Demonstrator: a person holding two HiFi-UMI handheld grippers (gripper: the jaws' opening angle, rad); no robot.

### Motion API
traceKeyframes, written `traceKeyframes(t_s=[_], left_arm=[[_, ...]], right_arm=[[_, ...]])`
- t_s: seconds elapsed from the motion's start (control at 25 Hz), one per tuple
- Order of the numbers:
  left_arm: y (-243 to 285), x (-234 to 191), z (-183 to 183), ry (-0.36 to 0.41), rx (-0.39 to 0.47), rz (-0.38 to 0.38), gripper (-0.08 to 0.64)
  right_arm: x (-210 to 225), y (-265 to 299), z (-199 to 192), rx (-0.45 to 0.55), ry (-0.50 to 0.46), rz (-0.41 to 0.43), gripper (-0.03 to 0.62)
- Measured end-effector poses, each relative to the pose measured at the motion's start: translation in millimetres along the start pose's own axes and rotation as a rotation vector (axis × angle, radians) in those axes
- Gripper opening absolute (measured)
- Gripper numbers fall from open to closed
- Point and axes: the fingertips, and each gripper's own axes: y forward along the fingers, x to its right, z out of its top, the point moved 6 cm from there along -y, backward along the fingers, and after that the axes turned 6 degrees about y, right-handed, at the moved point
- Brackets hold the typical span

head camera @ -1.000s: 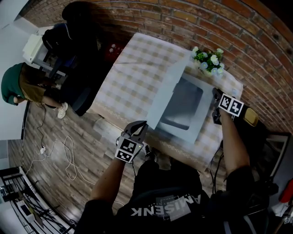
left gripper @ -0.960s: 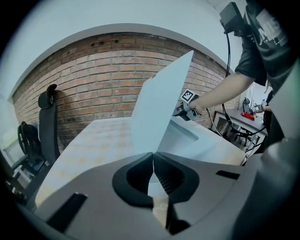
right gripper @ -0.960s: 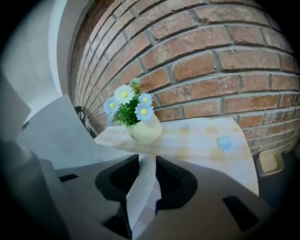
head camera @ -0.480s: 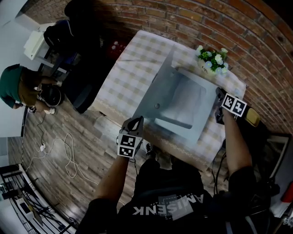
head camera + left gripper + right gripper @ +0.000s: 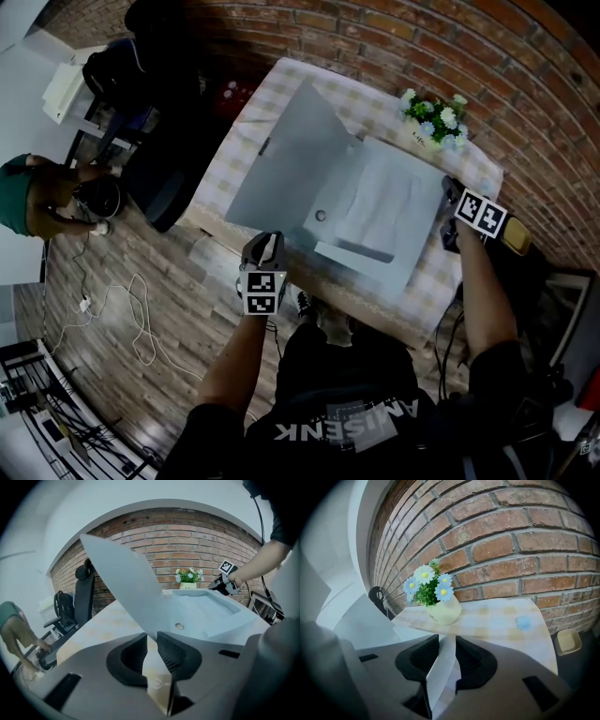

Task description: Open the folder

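The grey folder point(image 5: 384, 220) lies on the checked table point(image 5: 450, 272) with its cover point(image 5: 286, 159) swung open to the left. In the left gripper view the cover point(image 5: 124, 581) still slants up off the cloth. My left gripper point(image 5: 267, 246) is at the cover's near corner. Its jaws point(image 5: 152, 637) have just been opening, and the corner sits at the tips with a gap showing. My right gripper point(image 5: 448, 211) is shut on the folder's right edge, a pale sheet point(image 5: 440, 667) clamped between its jaws point(image 5: 447, 639). White papers point(image 5: 375, 202) and a round snap point(image 5: 321, 216) show inside.
A pot of daisies point(image 5: 431, 120) stands at the table's far corner by the brick wall. A small blue flower point(image 5: 524, 623) lies on the cloth. A black office chair point(image 5: 141, 75) and a crouching person point(image 5: 28, 192) are left of the table, and cables point(image 5: 122, 319) lie on the floor.
The cover swung from upright over to the left, exposing the papers. My left gripper drew back toward the table's near edge and its jaws parted. The right gripper stayed put.
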Motion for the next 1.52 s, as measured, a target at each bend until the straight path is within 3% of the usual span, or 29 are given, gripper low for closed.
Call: traceKeyframes(t_s=[0.16,0.52,0.72,0.92,1.0,1.36,1.52], left_arm=[[7.1,-8.4,-9.3,0.016,-0.031,0.075,0.104],[26.7,-26.1,-38.7,0.034,-0.131,0.228,0.278],[37.1,-28.3,-44.6,0.124,-0.174,0.229,0.299],[46.6,-28.3,-44.3,0.292,-0.187,0.153,0.299],[49.0,-29.4,-44.5,0.314,-0.180,0.089,0.297],[61.2,-48.8,-33.7,0.176,-0.276,-0.321,0.270],[64.2,-55.5,-30.9,0.121,-0.319,-0.386,0.273]], right_arm=[[-0.2,0.3,-0.4,-0.001,0.001,-0.003,0.141],[-0.5,-0.6,-0.6,0.000,-0.007,-0.019,0.141],[-1.4,0.0,-0.4,-0.001,-0.016,-0.022,0.141],[-2.0,1.1,-0.4,0.002,-0.020,-0.026,0.141],[-1.5,1.5,-0.3,0.004,-0.017,-0.026,0.141],[-2.2,-0.5,-1.2,0.015,-0.007,-0.030,0.138],[-2.7,0.2,-1.7,0.017,-0.006,-0.028,0.138]])
